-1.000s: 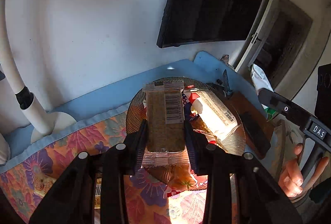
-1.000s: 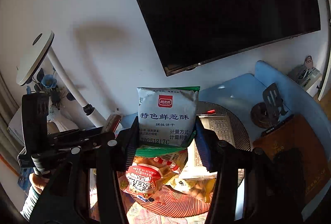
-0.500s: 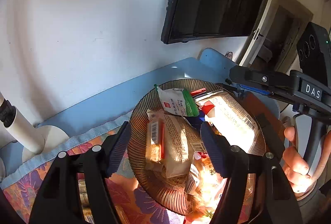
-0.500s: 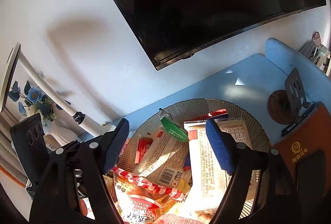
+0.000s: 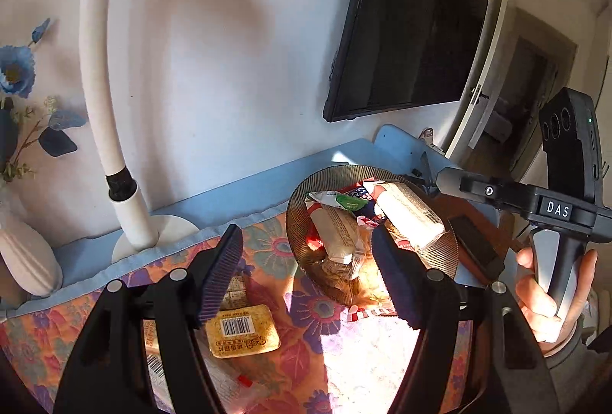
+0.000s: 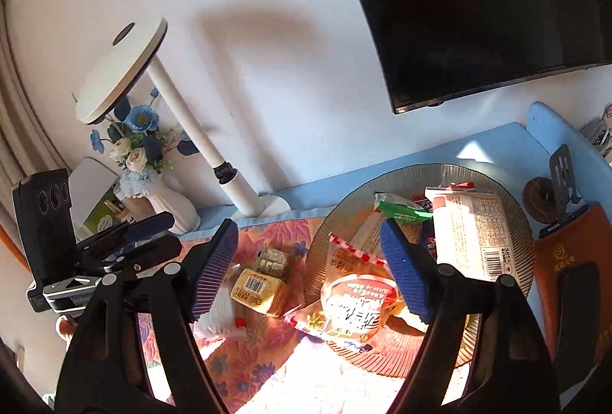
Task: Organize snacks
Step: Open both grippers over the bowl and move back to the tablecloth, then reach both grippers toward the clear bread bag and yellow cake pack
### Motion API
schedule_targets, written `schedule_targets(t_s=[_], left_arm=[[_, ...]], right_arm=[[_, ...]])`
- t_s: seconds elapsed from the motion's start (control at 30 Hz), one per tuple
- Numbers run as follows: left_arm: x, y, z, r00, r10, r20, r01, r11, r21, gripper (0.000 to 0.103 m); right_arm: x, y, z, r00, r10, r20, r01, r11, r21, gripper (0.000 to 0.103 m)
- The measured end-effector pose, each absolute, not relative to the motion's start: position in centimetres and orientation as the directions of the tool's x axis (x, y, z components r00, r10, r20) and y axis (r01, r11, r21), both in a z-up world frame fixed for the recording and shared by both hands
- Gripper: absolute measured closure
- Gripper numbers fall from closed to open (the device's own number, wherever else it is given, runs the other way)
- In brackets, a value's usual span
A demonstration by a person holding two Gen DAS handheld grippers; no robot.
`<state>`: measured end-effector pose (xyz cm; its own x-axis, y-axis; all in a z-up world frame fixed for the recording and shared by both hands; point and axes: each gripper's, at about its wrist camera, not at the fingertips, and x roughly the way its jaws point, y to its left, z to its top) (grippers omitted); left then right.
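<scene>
Left wrist view: the left gripper (image 5: 308, 270) hangs above the flowered cloth (image 5: 306, 318) with its jaws standing well apart and nothing between them. They opened within the last second and have since held that spread. A ribbed glass plate (image 5: 443, 253) sits ahead and right, heaped with snack packets: a long pale bar (image 5: 411, 219), a green-tipped packet (image 5: 342, 200), and a tan-wrapped bar (image 5: 336, 232). On the cloth, below the left finger, a golden packet with a barcode (image 5: 241, 335) lies flat. The white lamp (image 5: 126, 207) stands at the back left. At far right a hand (image 5: 550, 299) grips the handle of the right gripper.

Right wrist view: the right gripper (image 6: 308, 264) is likewise spread wide and holds nothing; its jaws also opened within the last second and then held. The plate (image 6: 516, 219) lies under and beyond the right finger, with a red-and-white bag (image 6: 355, 299) nearest and a pale long packet (image 6: 472, 234) behind it. Loose packets (image 6: 260, 289) rest on the cloth just left of the plate. A vase of blue flowers (image 6: 153, 180) stands by the lamp. The left gripper shows at the left edge.
</scene>
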<state>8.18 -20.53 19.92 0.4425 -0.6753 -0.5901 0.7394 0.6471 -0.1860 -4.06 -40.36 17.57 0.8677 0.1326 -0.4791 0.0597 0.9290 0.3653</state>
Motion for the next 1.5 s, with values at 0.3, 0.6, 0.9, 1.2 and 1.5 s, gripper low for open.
schedule_targets(t_s=[0.3, 0.6, 0.9, 1.2, 1.5], left_arm=[[2.8, -6.2, 16.0, 0.592, -0.501, -0.632, 0.504, 0.841, -0.195, 0.026], [2.2, -1.4, 5.5, 0.525, -0.388, -0.758, 0.314, 0.916, -0.251, 0.017], [2.2, -2.0, 2.5, 0.518, -0.318, -0.794, 0.298, 0.937, -0.181, 0.014], [1.7, -3.2, 2.8, 0.54, -0.247, -0.805, 0.298, 0.95, -0.092, 0.014], [7.2, -8.6, 7.3, 0.459, -0.333, -0.824, 0.31, 0.929, -0.203, 0.008]], right_arm=[[-7.9, -29.7, 11.3, 0.815, 0.224, -0.535, -0.109, 0.965, 0.237, 0.022], [-5.6, -23.9, 2.1, 0.719, 0.13, -0.683, -0.103, 0.991, 0.08, 0.017], [-5.0, -23.7, 0.7, 0.717, 0.055, -0.695, -0.05, 0.998, 0.026, 0.013], [-5.0, -23.4, 0.8, 0.713, 0.045, -0.699, -0.055, 0.998, 0.009, 0.009], [-1.8, -20.5, 7.6, 0.747, -0.126, -0.653, -0.165, 0.916, -0.366, 0.009]])
